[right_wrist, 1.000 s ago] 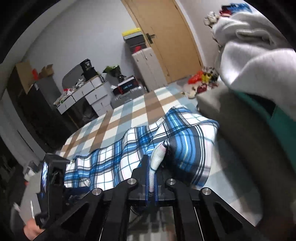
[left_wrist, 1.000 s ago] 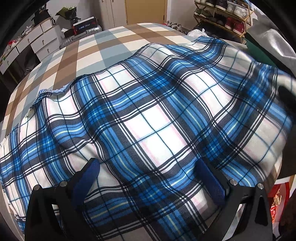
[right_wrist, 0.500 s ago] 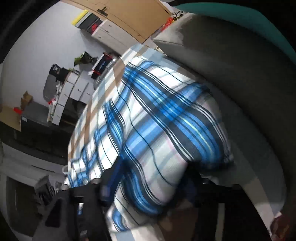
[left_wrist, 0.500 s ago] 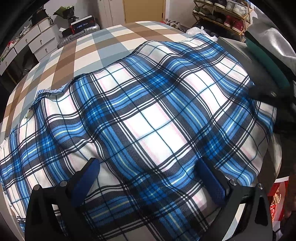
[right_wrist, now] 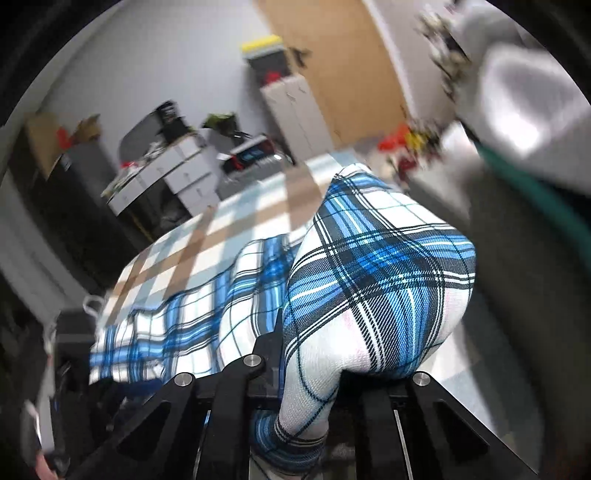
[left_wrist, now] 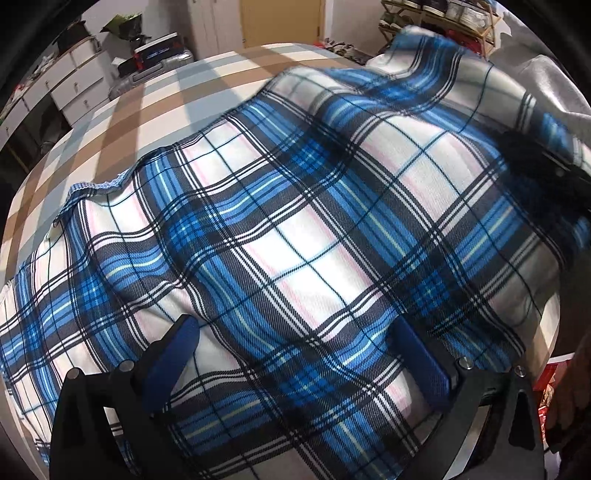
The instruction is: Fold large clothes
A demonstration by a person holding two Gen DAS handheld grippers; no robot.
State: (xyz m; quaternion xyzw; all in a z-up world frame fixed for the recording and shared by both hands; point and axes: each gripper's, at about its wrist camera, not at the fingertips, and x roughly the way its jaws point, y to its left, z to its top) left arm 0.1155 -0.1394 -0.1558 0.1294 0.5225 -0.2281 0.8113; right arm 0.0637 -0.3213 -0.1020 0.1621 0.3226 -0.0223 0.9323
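Note:
A large blue, white and black plaid cloth (left_wrist: 295,240) lies spread over the checked bedspread (left_wrist: 147,103). My left gripper (left_wrist: 295,343) is open, its blue fingers (left_wrist: 173,354) set wide apart and resting on the cloth near its front edge. My right gripper (right_wrist: 306,376) has its jaws closing on a bunched fold of the plaid cloth (right_wrist: 369,277), which bulges up from between them. In the left wrist view the right gripper (left_wrist: 535,173) shows as a dark blur at the cloth's raised right edge.
A pile of grey and teal clothes (right_wrist: 517,110) lies to the right on the bed. White drawers (left_wrist: 74,88), a suitcase (left_wrist: 159,59), a shoe rack (left_wrist: 443,14) and a wooden door (right_wrist: 332,55) stand beyond the bed. A hand (left_wrist: 569,387) is at the lower right.
The right gripper let go, swung low over the cloth with its jaws wide, then closed on a fold again. The cloth's right edge has lifted. The left gripper has stayed put.

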